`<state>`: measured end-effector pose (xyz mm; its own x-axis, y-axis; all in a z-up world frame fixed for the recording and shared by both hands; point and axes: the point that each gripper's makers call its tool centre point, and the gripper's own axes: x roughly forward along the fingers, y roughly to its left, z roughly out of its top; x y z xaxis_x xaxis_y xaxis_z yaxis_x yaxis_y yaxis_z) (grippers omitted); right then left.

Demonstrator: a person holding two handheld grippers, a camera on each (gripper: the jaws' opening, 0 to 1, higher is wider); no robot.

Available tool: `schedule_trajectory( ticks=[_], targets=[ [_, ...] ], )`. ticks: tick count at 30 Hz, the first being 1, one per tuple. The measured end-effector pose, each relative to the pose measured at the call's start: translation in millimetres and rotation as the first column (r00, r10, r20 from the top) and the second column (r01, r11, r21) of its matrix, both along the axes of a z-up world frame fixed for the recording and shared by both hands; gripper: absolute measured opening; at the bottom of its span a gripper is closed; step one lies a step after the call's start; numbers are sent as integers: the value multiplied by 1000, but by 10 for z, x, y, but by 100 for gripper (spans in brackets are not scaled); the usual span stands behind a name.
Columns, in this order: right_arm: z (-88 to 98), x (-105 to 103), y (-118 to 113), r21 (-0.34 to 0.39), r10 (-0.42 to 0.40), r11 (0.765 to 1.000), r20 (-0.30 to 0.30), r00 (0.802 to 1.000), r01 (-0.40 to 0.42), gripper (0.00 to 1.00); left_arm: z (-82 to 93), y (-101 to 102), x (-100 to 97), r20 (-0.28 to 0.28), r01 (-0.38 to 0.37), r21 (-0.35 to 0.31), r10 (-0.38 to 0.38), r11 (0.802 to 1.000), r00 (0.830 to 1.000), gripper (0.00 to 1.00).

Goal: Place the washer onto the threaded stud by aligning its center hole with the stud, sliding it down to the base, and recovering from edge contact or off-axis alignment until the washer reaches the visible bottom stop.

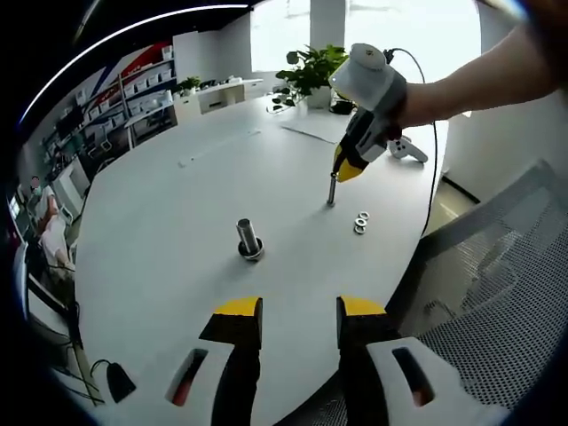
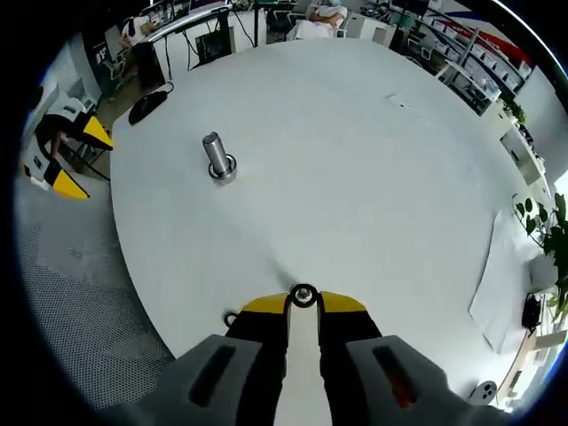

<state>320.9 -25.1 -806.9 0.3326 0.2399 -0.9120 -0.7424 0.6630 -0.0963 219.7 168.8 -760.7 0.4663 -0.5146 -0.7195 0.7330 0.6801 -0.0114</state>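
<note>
A thick metal stud (image 1: pixel 248 236) (image 2: pixel 216 155) stands upright mid-table with a washer-like ring around its base. My right gripper (image 1: pixel 342 173) (image 2: pixel 303 302) points down at the table, its jaws shut on a slim upright metal pin (image 1: pixel 331 191). From above the pin shows as a small ring (image 2: pixel 303 295). Loose washers (image 1: pixel 361 222) lie on the table just beside that pin, and one washer (image 2: pixel 231 317) peeks out by the right gripper's jaw. My left gripper (image 1: pixel 299 306) (image 2: pixel 78 158) hovers at the table's near edge, open and holding nothing.
The round white table (image 1: pixel 177 204) has a mesh chair (image 1: pixel 497 266) at its edge. A white controller (image 1: pixel 408 149), paper and potted plants (image 1: pixel 311 75) sit at the far side. A black mouse (image 2: pixel 146 106) lies near another edge. Shelves and a seated person are beyond.
</note>
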Motion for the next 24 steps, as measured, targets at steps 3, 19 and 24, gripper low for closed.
schedule_trajectory(
  ticks=[3,19,24],
  targets=[
    [-23,15,15,-8,7,1000,-6,1000,-7,13,-24,7,-3,-5,4,7,-4,1000,1000,32],
    [-248,14,20,-27,5,1000,-50,999,-7,14,-22,-2,-21,-12,6,3,-6,1000,1000,32],
    [-332,9,27,-29,2,1000,-62,998,-3,14,-34,-4,-29,-19,8,4,-8,1000,1000,32]
  ],
)
